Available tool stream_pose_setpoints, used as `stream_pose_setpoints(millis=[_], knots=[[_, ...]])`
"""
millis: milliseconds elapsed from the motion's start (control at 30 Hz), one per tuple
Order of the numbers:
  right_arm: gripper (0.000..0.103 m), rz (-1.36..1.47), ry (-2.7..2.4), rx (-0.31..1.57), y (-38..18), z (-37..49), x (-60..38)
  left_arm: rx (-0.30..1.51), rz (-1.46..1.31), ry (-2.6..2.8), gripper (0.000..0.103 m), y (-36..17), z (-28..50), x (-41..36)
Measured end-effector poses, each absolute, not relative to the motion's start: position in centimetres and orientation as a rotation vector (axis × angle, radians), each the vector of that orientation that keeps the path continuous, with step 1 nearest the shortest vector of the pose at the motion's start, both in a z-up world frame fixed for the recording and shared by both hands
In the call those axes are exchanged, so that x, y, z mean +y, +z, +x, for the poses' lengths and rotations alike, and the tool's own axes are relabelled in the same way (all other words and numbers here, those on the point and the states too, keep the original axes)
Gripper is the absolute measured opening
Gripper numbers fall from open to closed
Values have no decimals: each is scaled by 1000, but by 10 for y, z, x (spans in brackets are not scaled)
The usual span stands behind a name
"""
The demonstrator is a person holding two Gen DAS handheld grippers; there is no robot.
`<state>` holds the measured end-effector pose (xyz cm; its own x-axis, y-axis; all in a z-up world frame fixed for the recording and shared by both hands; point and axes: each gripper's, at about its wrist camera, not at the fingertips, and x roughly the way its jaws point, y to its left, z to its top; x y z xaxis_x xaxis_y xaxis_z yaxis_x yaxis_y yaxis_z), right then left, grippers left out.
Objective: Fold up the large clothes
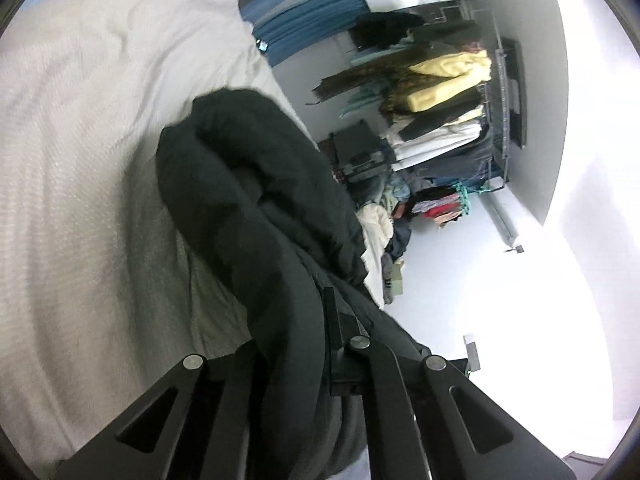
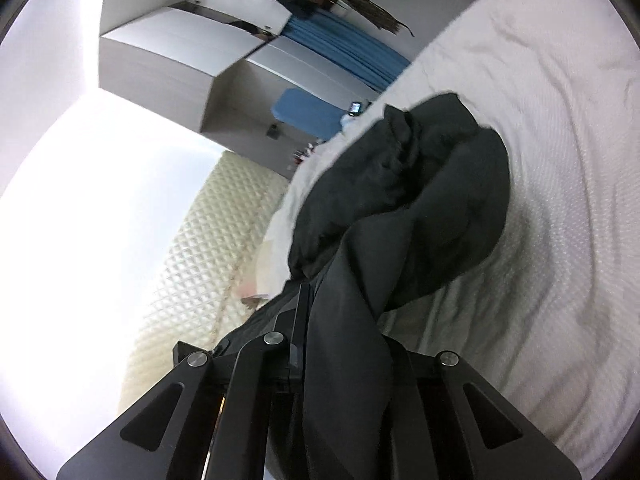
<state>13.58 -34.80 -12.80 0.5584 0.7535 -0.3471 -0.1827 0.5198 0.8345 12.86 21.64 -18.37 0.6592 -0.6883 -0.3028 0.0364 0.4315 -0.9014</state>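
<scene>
A large black garment (image 1: 256, 184) hangs bunched from my left gripper (image 1: 316, 320), which is shut on its fabric above the white bed cover (image 1: 80, 140). The same black garment (image 2: 416, 196) shows in the right wrist view, pinched in my right gripper (image 2: 320, 320), also shut on it. Its lower folds rest crumpled on the white bed cover (image 2: 560, 160). The cloth drapes over both sets of fingers and hides the fingertips.
A clothes rack (image 1: 448, 120) packed with hanging garments stands against the wall beyond the bed, with a heap of clothes (image 1: 388, 220) on the floor. A white wardrobe (image 2: 180, 64) and blue curtain (image 2: 344, 48) stand past the bed's edge. A quilted headboard (image 2: 208, 248) is at left.
</scene>
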Motion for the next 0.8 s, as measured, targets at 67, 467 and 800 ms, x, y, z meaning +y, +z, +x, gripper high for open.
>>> stream_pose_setpoints(millis=[67,467,800], knots=[[8,841,643,772,-117,123,-354,723,-1015,-514,3,-164,115,222],[7,782,701,664,-63,23,-369,743,-854,-533,3,-84,9,226],[7,785,693,650,-46,-34,-374,778,-843,-516,3,-60,-57,222]])
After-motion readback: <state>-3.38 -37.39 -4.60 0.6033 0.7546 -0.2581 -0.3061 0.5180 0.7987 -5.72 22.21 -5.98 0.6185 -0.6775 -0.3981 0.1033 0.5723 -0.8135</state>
